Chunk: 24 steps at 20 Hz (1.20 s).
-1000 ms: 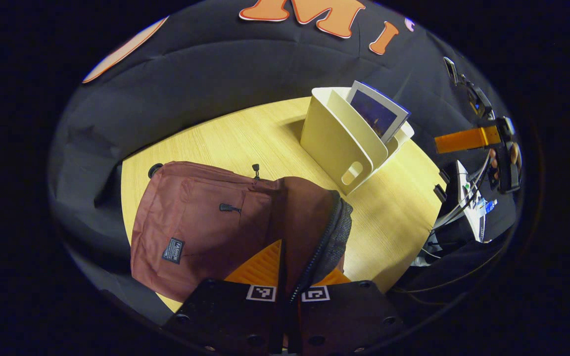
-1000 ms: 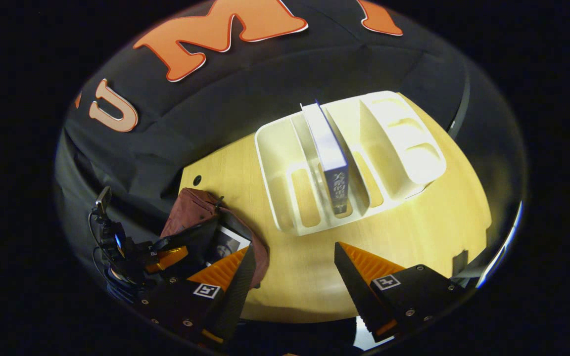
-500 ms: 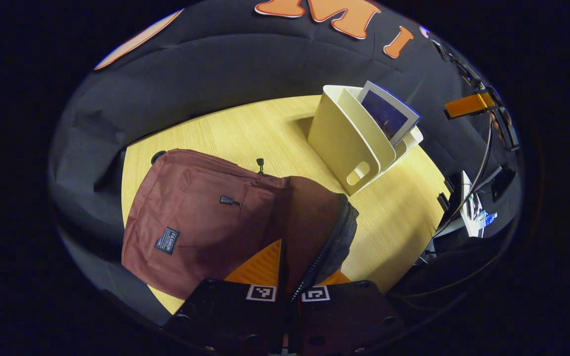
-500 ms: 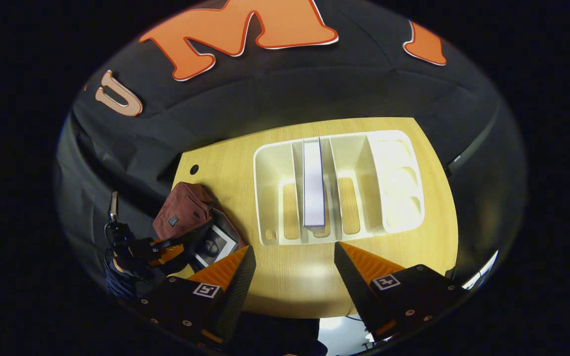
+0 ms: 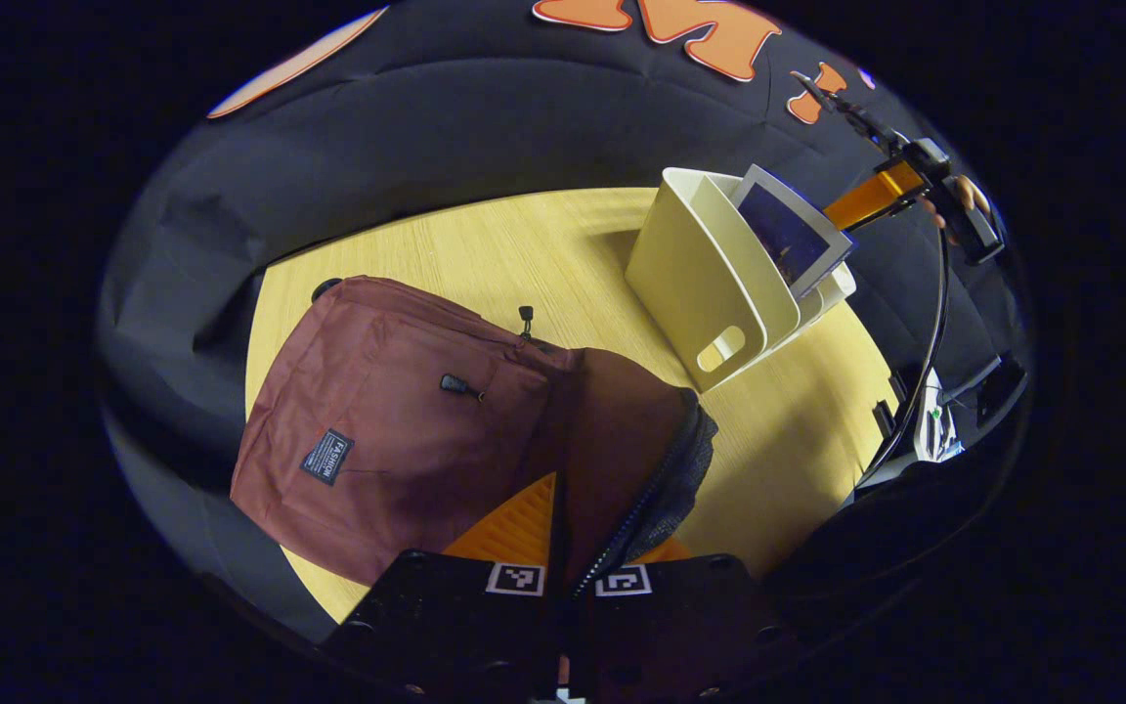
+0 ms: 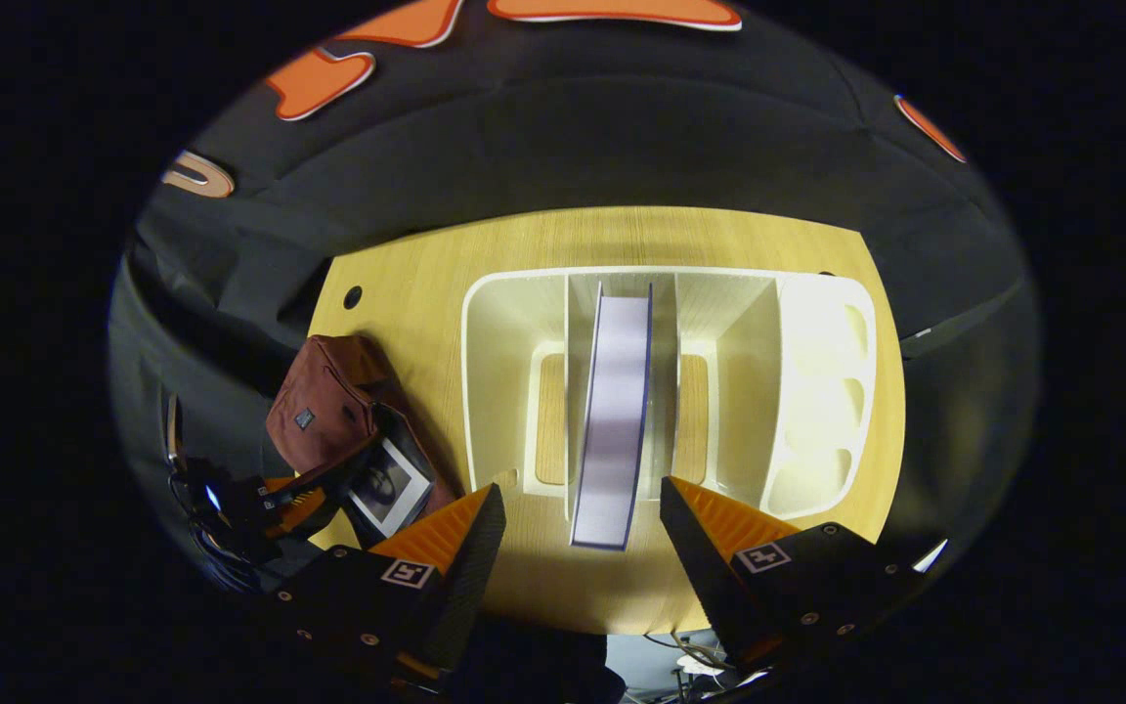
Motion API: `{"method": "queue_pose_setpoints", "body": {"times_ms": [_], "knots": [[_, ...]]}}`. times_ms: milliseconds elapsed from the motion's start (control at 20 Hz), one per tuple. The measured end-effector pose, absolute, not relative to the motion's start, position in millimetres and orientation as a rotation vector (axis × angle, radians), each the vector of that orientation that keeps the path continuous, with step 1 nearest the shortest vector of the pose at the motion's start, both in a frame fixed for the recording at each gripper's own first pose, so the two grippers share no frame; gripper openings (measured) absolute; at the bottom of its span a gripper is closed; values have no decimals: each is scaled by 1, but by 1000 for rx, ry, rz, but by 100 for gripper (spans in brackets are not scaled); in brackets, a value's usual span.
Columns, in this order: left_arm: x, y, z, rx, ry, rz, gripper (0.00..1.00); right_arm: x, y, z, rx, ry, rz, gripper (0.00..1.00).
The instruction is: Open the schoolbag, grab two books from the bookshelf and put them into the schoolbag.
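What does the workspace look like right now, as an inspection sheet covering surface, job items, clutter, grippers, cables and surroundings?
Surface: light wooden table, with a round hole near its far left corner.
Job's things: maroon schoolbag lying on the table, its mouth held open; a first book inside it; a second book upright in the middle slot of the cream bookshelf.
Clutter: nothing seen.
Grippers: left gripper shut on the schoolbag's zipper edge; right gripper open, straddling the second book's near end, not touching.
Cables: black cable hanging off the right gripper.
Surroundings: black cloth wall.
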<state>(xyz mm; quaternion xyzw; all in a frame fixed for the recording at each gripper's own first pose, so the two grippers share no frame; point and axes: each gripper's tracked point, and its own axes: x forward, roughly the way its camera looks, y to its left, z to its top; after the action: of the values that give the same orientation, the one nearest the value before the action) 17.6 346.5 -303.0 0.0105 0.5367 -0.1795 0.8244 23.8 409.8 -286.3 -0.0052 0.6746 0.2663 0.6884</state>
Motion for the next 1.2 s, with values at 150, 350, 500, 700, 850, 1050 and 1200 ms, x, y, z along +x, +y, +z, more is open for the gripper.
{"method": "queue_pose_setpoints", "body": {"times_ms": [150, 350, 500, 700, 850, 1050, 1200], "knots": [[16, 347, -305, -3, 1151, -344, 0, 38, 412, -308, -35, 1541, 586, 94], [14, 343, -307, -20, 1162, -318, 0, 49, 412, -333, -66, 1573, 566, 83], [14, 341, -308, -15, 1170, -298, 0, 54, 416, -346, -62, 1593, 545, 69], [14, 338, -306, 0, 1170, -270, 0, 58, 412, -360, -86, 1614, 515, 45], [13, 337, -305, -9, 1167, -243, 0, 63, 410, -358, -79, 1624, 490, 40], [13, 336, -303, -16, 1161, -227, 0, 57, 407, -338, -66, 1608, 498, 40], [14, 336, -307, -22, 1177, -229, 0, 56, 403, -316, -63, 1566, 499, 40]]}}
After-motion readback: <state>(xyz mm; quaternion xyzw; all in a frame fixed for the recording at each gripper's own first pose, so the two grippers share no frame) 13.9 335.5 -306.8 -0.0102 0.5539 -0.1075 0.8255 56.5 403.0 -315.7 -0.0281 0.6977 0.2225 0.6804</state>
